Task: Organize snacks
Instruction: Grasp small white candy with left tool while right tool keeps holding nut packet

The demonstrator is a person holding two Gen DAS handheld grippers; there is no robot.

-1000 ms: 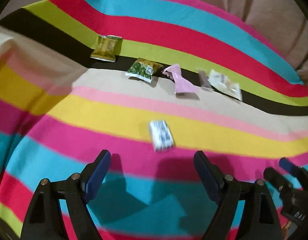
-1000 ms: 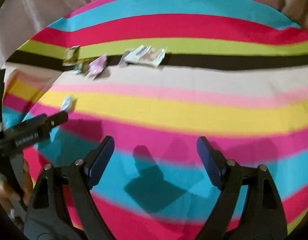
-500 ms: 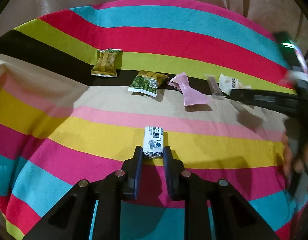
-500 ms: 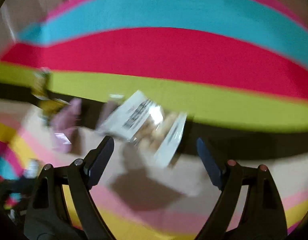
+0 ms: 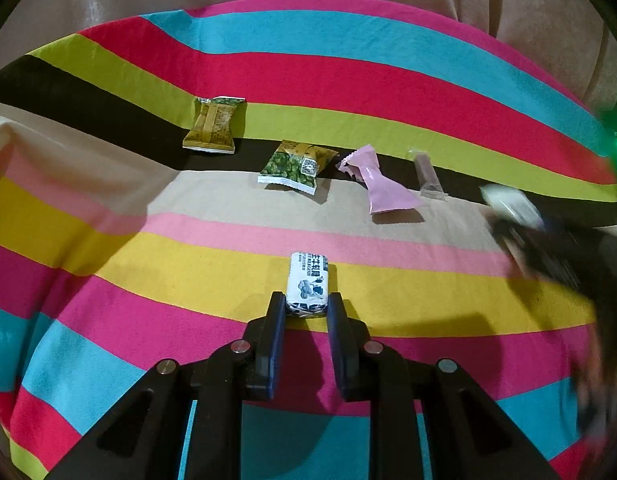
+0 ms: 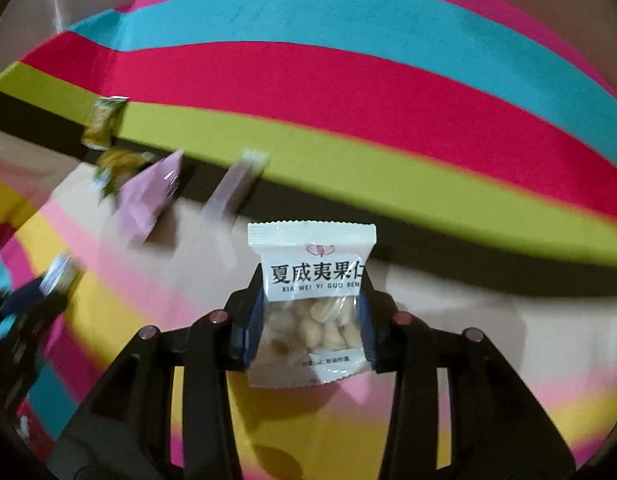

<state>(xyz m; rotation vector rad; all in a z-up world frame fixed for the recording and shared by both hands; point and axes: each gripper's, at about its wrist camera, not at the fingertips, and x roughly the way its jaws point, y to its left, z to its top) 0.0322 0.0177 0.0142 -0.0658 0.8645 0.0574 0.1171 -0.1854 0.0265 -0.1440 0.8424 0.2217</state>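
Left wrist and right wrist: both claws on snack packets

Left wrist view shows the left claw [image 5: 307, 307] shut on a small white-and-blue wrapped snack bar [image 5: 308, 283] lying on the striped cloth [image 5: 148, 272]; a second ago those jaws stood wide apart. Right wrist view shows the right claw [image 6: 310, 308] closing, a white nut packet with a clear window [image 6: 313, 300] between its pads, which press its sides; half a second ago that packet lay ahead of the open claw.

"XIA WEI YI GUO REN" on white packet [image 6: 312, 276]
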